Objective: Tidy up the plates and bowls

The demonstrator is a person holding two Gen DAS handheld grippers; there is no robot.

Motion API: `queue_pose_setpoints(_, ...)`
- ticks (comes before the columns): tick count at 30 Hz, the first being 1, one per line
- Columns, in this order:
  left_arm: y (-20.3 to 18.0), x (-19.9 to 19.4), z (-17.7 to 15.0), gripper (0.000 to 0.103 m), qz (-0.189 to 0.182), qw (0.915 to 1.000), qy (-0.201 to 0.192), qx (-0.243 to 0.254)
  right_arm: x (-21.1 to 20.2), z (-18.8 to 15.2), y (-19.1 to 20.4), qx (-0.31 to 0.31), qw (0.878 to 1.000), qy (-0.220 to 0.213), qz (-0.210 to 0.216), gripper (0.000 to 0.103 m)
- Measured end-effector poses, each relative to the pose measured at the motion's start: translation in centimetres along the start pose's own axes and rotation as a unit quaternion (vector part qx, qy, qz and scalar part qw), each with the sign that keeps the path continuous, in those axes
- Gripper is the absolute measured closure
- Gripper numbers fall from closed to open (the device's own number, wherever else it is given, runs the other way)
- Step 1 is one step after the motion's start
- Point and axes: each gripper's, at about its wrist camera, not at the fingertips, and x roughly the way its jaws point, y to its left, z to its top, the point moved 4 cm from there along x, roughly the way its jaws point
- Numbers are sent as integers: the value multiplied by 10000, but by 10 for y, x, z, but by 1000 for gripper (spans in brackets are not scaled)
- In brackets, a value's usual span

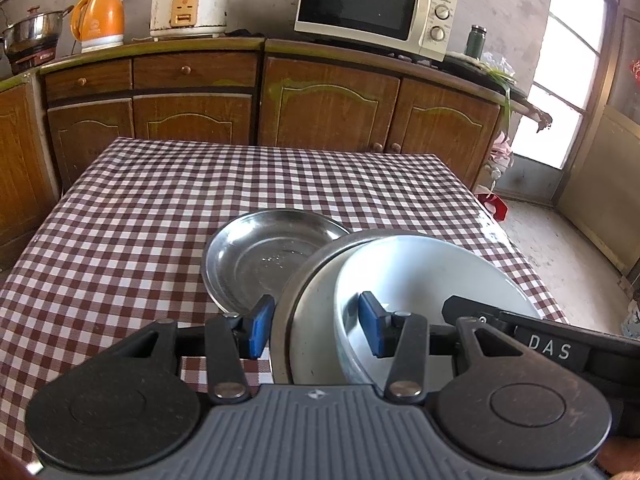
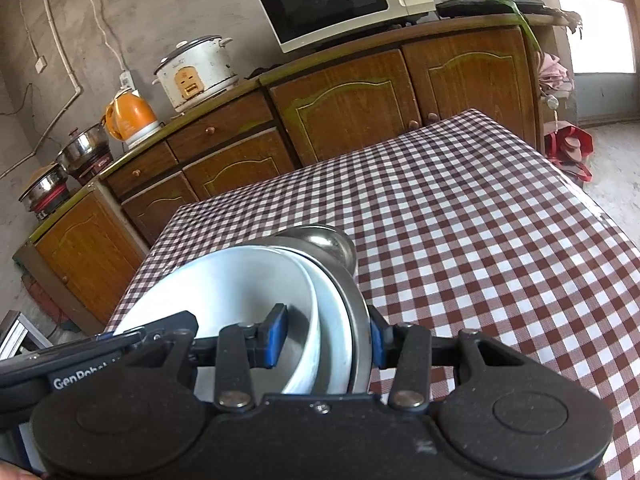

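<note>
Bowl stack (image 1: 320, 320) btwn left hand-held gripper (image 1: 316, 330) pads.

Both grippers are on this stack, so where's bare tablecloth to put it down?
Free: the checked cloth left of the steel plate, the far strip toward the cabinets, and the wide stretch right of the stack. Crowded: near centre, where the steel plate sits under the held stack.
</note>
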Motion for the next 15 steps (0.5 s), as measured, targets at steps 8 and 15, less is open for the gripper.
queue_pose_setpoints(8,9,-5,4,57,73,9999,-56,-55,4,5,14,-101,9999,5,68,52)
queue_pose_setpoints(15,17,-8,8,57,119,9998,-80,-111,9,9,25,-191,9998,20,112,52)
